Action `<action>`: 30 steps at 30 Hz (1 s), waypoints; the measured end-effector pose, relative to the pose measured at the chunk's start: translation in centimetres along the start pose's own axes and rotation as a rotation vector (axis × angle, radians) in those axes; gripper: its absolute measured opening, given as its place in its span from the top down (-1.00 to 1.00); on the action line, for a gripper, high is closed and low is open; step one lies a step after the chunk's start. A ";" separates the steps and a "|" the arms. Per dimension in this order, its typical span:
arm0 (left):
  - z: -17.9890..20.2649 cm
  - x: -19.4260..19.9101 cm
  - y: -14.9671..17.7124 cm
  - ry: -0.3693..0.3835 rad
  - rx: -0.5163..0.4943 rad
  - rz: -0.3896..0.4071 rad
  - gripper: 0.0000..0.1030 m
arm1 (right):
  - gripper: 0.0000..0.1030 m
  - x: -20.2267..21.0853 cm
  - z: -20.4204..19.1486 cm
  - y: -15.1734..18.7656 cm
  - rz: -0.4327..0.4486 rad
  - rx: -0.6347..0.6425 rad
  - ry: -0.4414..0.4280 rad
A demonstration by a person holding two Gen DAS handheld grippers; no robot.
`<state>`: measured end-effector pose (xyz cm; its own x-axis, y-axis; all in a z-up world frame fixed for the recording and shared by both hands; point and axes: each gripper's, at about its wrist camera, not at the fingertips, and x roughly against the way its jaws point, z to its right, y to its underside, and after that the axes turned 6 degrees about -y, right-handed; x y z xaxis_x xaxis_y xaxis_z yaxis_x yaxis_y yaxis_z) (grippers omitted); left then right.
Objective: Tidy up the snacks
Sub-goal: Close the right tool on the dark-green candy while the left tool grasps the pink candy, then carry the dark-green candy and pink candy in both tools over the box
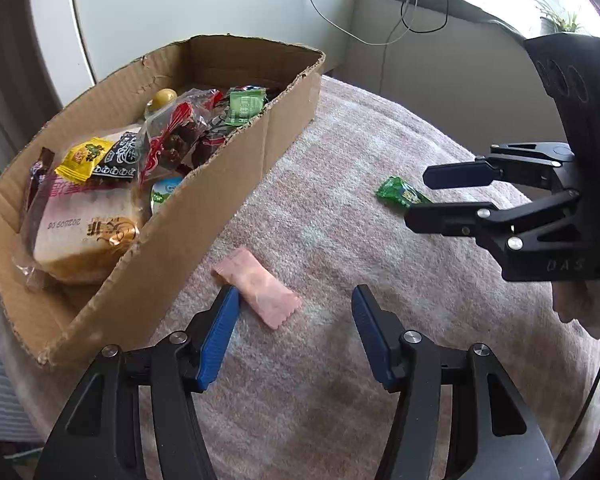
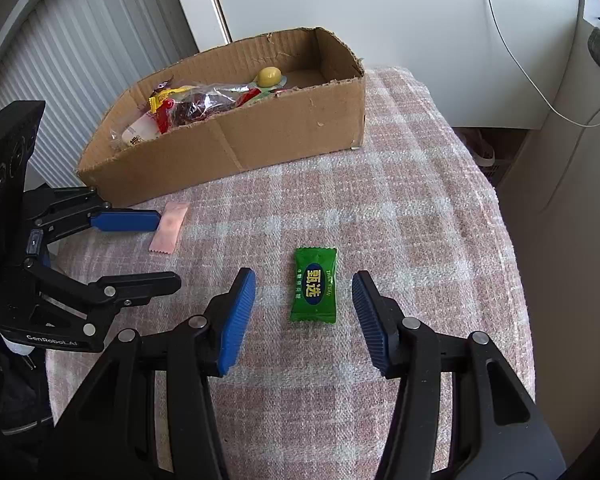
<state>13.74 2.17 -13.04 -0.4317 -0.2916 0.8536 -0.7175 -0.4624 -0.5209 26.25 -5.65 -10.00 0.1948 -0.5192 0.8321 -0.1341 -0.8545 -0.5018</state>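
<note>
Right tongs point(image 2: 304, 312) spread, green candy point(image 2: 314, 285) lying lengthwise between them; left tongs point(image 1: 296, 336) spread, pink packet point(image 1: 259, 288) slantwise at one pad.

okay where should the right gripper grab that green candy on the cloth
Across the middle of the green candy, from above. It lies flat, long axis between the right gripper's open fingers, so its narrow width fits; the crimped ends are flimsier.

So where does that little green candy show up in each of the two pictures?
Left wrist view: the green candy lies at the right, on the blanket, just under the right claw.
Right wrist view: the candy lies near the centre, between that claw's blue fingers.
Shared landmark: the cardboard box of snacks.
</note>
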 end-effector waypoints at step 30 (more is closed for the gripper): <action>1.1 0.4 -1.0 0.040 -0.128 0.089 0.69 | 0.61 1.2 -0.9 0.8 -0.026 -0.024 0.145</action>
<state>14.88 1.56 -12.24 -0.5163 -0.2918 0.8051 -0.7383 -0.3248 -0.5912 25.54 -6.96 -9.25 0.0567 -0.4883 0.8708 -0.1547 -0.8660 -0.4755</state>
